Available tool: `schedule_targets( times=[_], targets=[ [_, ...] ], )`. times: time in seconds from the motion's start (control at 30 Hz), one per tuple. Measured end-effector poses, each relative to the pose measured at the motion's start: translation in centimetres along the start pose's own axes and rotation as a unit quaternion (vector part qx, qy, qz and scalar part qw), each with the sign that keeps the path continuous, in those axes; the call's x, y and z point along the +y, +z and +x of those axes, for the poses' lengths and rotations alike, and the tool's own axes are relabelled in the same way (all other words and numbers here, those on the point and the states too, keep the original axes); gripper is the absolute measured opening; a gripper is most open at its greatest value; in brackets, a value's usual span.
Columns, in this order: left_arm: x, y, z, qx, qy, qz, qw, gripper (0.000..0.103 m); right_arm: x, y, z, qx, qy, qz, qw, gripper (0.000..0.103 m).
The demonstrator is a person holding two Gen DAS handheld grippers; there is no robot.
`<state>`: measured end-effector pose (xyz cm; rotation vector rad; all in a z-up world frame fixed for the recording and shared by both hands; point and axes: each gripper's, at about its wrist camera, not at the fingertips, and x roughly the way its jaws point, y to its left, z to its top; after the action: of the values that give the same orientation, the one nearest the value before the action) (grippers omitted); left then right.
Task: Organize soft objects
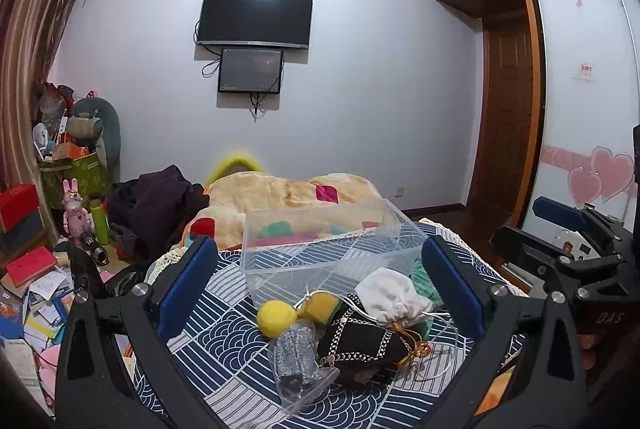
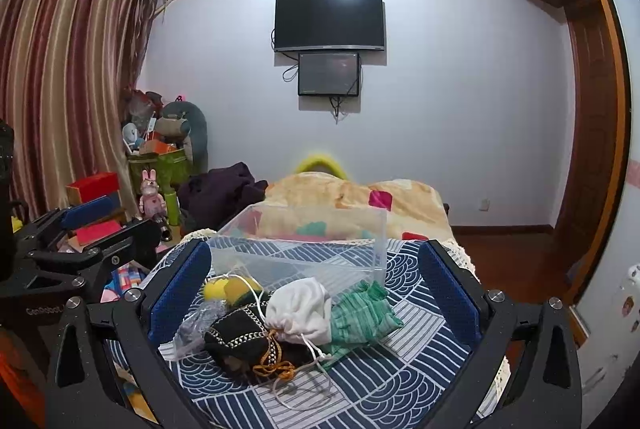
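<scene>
A heap of soft things lies on a blue wave-patterned cloth (image 1: pixel 224 345) in front of a clear plastic box (image 1: pixel 320 249): a yellow ball (image 1: pixel 276 317), a yellow sponge (image 1: pixel 322 305), a white drawstring pouch (image 1: pixel 394 295), a black pouch with gold trim (image 1: pixel 360 343), a green striped pouch (image 2: pixel 360 317) and a silvery item in a clear bag (image 1: pixel 296 353). My left gripper (image 1: pixel 320 281) is open above the heap, holding nothing. My right gripper (image 2: pixel 316 285) is open above the same heap, also empty. The box (image 2: pixel 304 245) looks empty.
A bed with an orange patterned blanket (image 1: pixel 280 193) and dark clothes (image 1: pixel 156 201) lies behind the box. Books, boxes and toys crowd the floor at the left (image 1: pixel 44 269). A wardrobe (image 1: pixel 580 89) and door stand at the right.
</scene>
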<state>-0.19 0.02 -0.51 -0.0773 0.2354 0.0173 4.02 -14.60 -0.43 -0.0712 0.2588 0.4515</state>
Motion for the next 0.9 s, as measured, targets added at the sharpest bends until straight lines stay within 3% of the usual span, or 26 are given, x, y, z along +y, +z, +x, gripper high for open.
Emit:
schedule_targets(
  times=[0.9],
  targets=[
    [-0.04,0.11,-0.21,-0.005,0.003,0.004,1.0,0.103,0.01,0.05,-0.14,-0.005,0.001,0.003,1.0,0.103]
  ],
)
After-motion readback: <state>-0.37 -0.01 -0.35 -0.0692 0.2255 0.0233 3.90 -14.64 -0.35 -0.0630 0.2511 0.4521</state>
